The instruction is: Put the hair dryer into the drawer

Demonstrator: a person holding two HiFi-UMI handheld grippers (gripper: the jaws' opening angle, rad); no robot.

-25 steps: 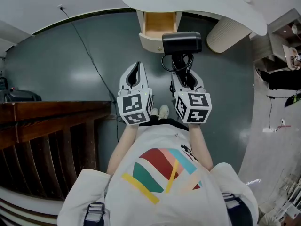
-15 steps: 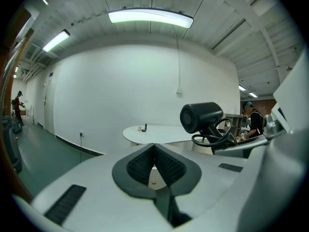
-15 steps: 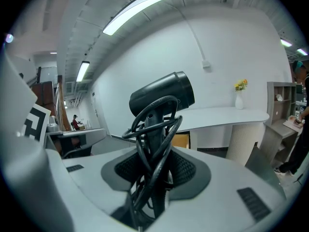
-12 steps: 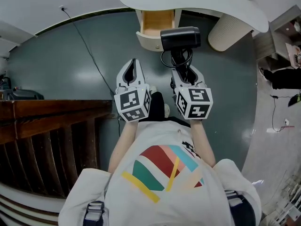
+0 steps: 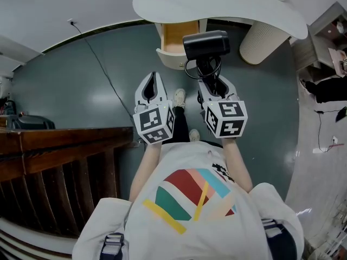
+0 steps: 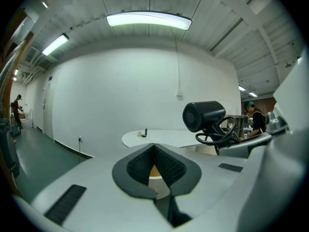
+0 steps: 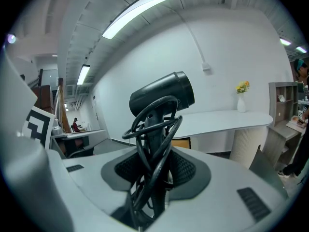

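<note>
The black hair dryer (image 5: 206, 45) is held by its handle, with its cord looped round it, and my right gripper (image 5: 212, 86) is shut on that handle. In the right gripper view the hair dryer (image 7: 161, 98) rises upright from between the pads of the right gripper (image 7: 155, 164). The open drawer (image 5: 179, 39), with a pale wood inside, hangs under the white table (image 5: 227, 4), just left of and beyond the dryer's head. My left gripper (image 5: 153, 88) is beside the right one, shut and empty; in its own view the left gripper (image 6: 154, 149) has its tips touching.
A ribbed white pedestal (image 5: 263, 39) supports the table at the right. A dark wooden rail (image 5: 59, 145) runs along the left. A thin cable (image 5: 103, 69) lies on the grey floor. Shelves (image 5: 331, 37) and a person's feet are at the far right.
Both grippers and the hair dryer have moved forward, closer to the table and the open drawer. The person's foot has stepped forward between the grippers.
</note>
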